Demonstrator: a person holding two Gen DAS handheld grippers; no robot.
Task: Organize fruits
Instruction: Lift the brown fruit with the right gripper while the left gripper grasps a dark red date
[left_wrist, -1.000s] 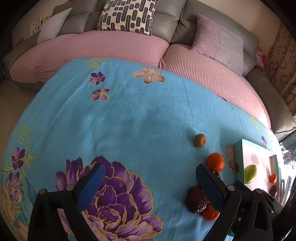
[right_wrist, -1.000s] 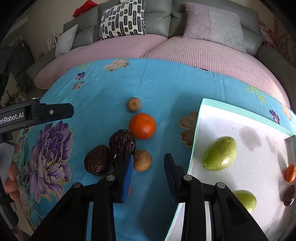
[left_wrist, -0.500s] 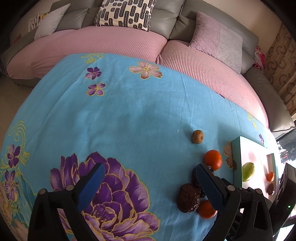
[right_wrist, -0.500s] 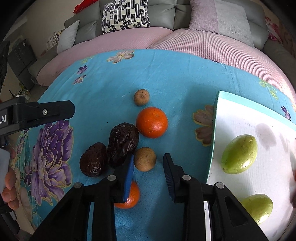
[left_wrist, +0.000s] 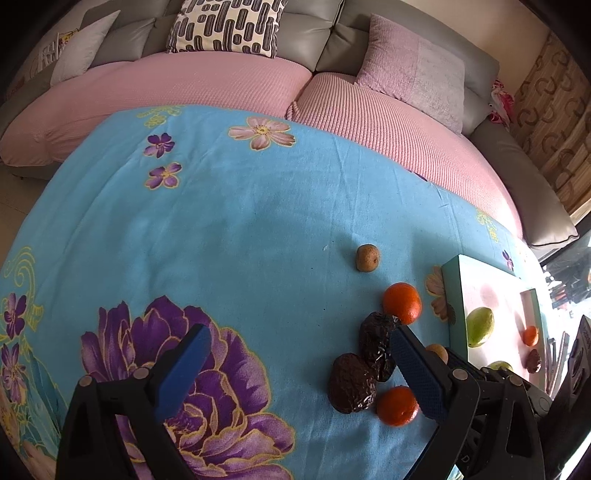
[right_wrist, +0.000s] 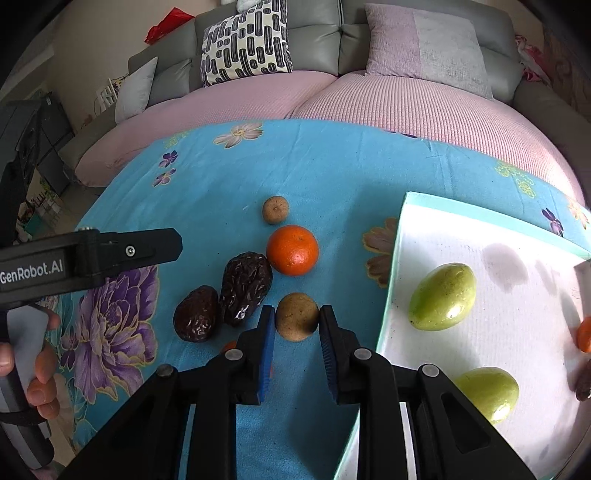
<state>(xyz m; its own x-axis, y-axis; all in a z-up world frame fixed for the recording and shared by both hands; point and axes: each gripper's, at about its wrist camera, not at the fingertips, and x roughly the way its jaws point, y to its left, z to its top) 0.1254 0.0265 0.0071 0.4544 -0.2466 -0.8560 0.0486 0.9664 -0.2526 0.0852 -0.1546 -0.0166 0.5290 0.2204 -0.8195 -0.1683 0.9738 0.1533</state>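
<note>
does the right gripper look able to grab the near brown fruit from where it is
Probably yes. The right gripper is open with its fingers either side of the brown fruit, nothing between them. The date sits just left, apart from it.

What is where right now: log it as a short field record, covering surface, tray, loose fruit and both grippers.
surface: blue flowered cloth
tray: white tray with teal rim, holding two green fruits, right of the loose fruit
loose fruit: two wrinkled dark dates, large orange, two small round brown fruits
right gripper: open, jaws either side of near brown fruit
left gripper: open wide, empty
</note>
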